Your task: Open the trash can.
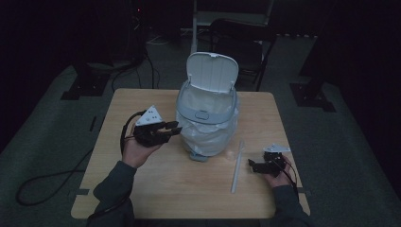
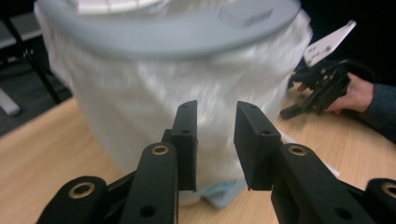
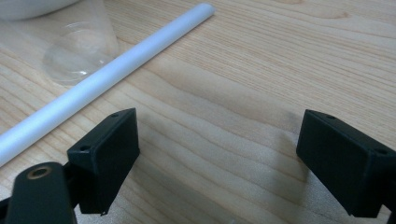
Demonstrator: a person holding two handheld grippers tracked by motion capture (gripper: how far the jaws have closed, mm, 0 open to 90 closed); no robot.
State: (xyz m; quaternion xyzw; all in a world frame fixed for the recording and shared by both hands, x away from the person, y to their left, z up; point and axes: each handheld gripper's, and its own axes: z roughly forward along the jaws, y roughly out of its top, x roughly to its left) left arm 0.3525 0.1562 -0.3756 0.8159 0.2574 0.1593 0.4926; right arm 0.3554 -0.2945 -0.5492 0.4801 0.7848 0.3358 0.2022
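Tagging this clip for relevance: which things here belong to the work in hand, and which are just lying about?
In the job:
- bin, lid open, white liner hanging over its sides
- left gripper, open, held beside the liner

Lying about:
- white tube
- clear cup
- right gripper, open, near the tube

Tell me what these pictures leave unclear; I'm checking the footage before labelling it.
- Inside of the bin: high view, hidden by its grey rim and the white liner bag.
- Bin's top and raised lid: left gripper view, cut off by the upper edge.
- White tube: right gripper view, its far end runs off the left edge.
- Clear cup: cut off at the top edge.
- Room behind the table: too dark.
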